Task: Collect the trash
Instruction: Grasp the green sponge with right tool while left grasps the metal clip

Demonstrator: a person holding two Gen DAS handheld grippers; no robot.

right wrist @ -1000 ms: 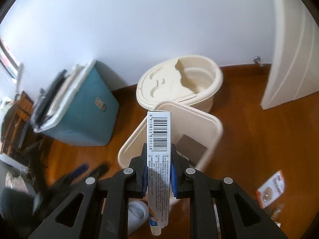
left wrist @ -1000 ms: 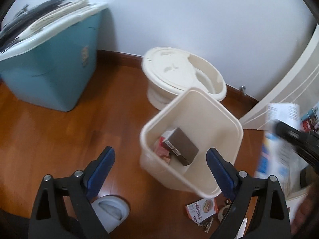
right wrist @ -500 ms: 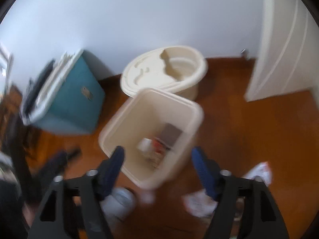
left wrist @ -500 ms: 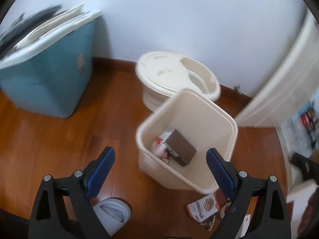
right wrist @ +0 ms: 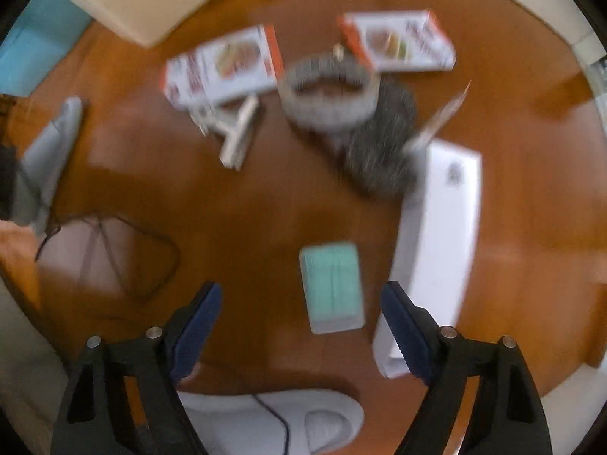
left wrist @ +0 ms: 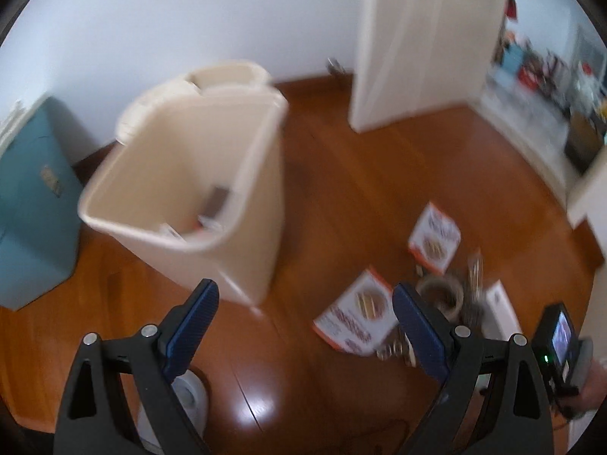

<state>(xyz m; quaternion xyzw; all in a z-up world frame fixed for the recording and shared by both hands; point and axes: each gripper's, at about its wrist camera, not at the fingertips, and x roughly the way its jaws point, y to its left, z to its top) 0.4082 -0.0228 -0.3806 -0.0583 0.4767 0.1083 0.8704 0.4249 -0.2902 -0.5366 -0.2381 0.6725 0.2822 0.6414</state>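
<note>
At far left a teal bin (left wrist: 26, 204) is seen, and just beside it the cream trash can (left wrist: 197, 189), bits of rubbish lying inside. The left gripper (left wrist: 305, 326) is held with jaws wide apart, bare wood floor (left wrist: 341, 174) between them. Rightward, trash is scattered: two snack boxes (right wrist: 224, 68) (right wrist: 398, 40), a tape roll (right wrist: 330, 94), a teal packet (right wrist: 332, 286), a long white box (right wrist: 436, 235). The right gripper (right wrist: 299, 322) is spread open over the packet, nothing clamped.
</note>
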